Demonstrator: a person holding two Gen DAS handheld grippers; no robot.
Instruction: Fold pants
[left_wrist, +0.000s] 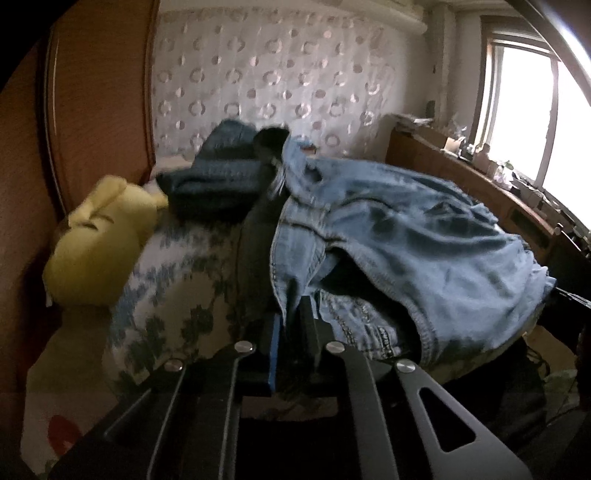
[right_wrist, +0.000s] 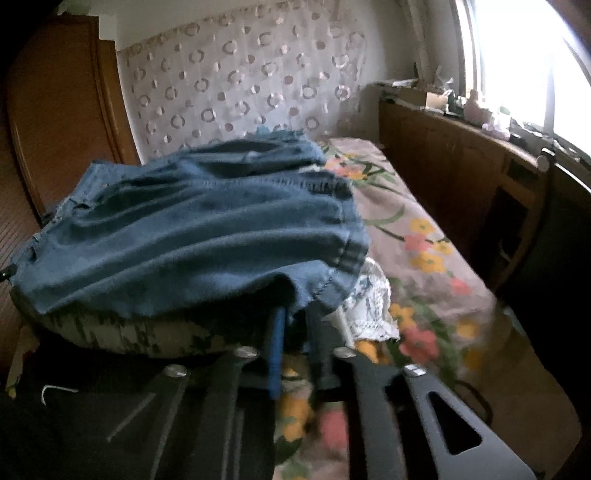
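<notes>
On the bed (right_wrist: 424, 236), both tongs (left_wrist: 291, 314) (right_wrist: 295, 317) pinch jeans (left_wrist: 406, 229).

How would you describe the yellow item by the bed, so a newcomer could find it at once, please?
Start at the tall wooden wardrobe on the left, then look down to the bed's near-left edge. There, beside the blue-and-white patterned bedding, sits a soft yellow bundle; it is the only bright yellow thing, unlike the denim jeans.

The flowered bed (right_wrist: 417, 229) lay open to the right of the jeans (right_wrist: 192, 229); a yellow pillow (left_wrist: 99, 243) and folded dark denim (left_wrist: 218, 177) crowded the left, cabinets (right_wrist: 443, 162) walling the far side.
</notes>
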